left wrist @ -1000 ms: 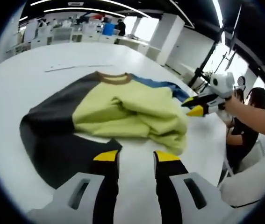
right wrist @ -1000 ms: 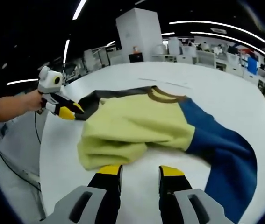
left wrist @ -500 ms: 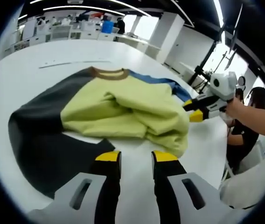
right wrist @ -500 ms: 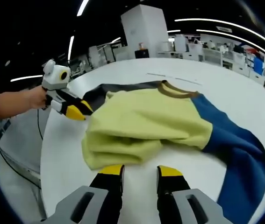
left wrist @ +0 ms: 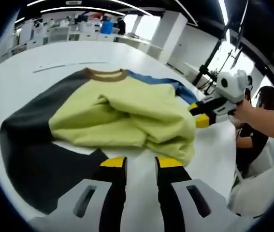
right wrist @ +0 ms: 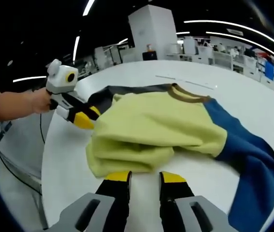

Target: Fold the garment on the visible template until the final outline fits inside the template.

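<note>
Lying on a white table (left wrist: 25, 63), a sweatshirt (left wrist: 127, 116) with a yellow-green body, a brown collar (left wrist: 104, 74), one dark grey sleeve (left wrist: 25, 145) and one blue sleeve (right wrist: 245, 159) is partly bunched. Its lower body is folded up over itself in thick, loose rolls, so the hem edge forms a rumpled lump near the table's near side. Both sleeves spread outward flat on the surface, the grey one to the person's left, the blue one to the right. No template outline can be made out under or around the cloth; a thin line or strip lies on the table well beyond the collar.

In the left gripper view, the left gripper (left wrist: 139, 163) points at the rumpled hem, its yellow-tipped jaws parted with bare table visible in the gap, holding nothing. It sits just beside the inner edge of the grey sleeve. In the right gripper view, the right gripper (right wrist: 144, 178) does the same from the other side: jaws apart, empty, tips just short of the folded hem. Each gripper appears in the other's view, held by a bare hand (left wrist: 252, 113) at either side of the garment.

This symmetric placement suggests both hands are preparing to take the bunched lower edge together, probably to straighten or complete the fold. The fold looks early and untidy, with sleeves not yet brought in.

Office desks and ceiling lights fill the background, and a seated person (left wrist: 257, 125) is beyond the table's edge.
</note>
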A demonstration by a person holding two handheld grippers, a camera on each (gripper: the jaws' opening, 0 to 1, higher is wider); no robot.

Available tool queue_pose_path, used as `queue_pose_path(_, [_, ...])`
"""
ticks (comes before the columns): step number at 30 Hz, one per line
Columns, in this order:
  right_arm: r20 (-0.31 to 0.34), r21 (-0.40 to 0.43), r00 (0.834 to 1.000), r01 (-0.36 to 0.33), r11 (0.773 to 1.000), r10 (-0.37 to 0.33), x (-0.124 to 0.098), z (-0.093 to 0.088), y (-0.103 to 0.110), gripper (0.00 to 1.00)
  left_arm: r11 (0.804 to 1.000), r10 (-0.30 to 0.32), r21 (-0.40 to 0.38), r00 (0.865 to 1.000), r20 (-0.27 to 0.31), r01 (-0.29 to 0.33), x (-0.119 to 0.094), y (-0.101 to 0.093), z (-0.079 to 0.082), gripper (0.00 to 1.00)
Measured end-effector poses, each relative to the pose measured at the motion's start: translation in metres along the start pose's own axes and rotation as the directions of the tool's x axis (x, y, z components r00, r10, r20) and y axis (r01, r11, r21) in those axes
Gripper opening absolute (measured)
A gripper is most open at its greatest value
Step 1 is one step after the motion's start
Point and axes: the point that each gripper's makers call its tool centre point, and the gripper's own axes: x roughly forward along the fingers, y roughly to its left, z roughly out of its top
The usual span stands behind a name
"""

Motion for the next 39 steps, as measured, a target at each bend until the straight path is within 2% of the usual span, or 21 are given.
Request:
queue_pose_path(9, [0.018,0.022,1.000,-0.002,1.000,0.001,0.003,0.004,0.002,0.13,1.000,0.008,-0.003,1.000,0.008,-0.008,0.006,0.002,0.000,0.18])
queue_pose_path(17, [0.009,0.024,1.000,-0.001,1.000,0.001,0.006,0.001,0.004,0.11,1.000,0.020,-0.015,0.998,0.060,-0.020,0.008,0.003,0.011,0.16])
queue_pose_path(23, [0.011,0.026,1.000,0.003,1.000,-0.003,0.008,0.001,0.003,0.09,0.999,0.022,-0.028,0.997,0.078,-0.020,0.012,0.004,0.015,0.15])
queue_pose_path(32, [0.023,0.047,1.000,-0.007,0.999,0.006,0.012,0.000,0.008,0.00,0.998,0.010,-0.066,0.993,0.119,-0.002,0.014,0.000,0.017,0.06])
queue_pose_path(35, [0.028,0.044,1.000,-0.009,0.999,0.007,0.013,0.001,0.009,0.00,0.998,0.009,-0.069,0.992,0.128,0.000,0.014,0.001,0.019,0.01])
queue_pose_path(39, [0.034,0.048,0.999,-0.005,0.999,0.004,0.013,0.001,0.008,0.00,0.998,0.007,-0.067,0.991,0.134,0.002,0.013,0.001,0.021,0.00])
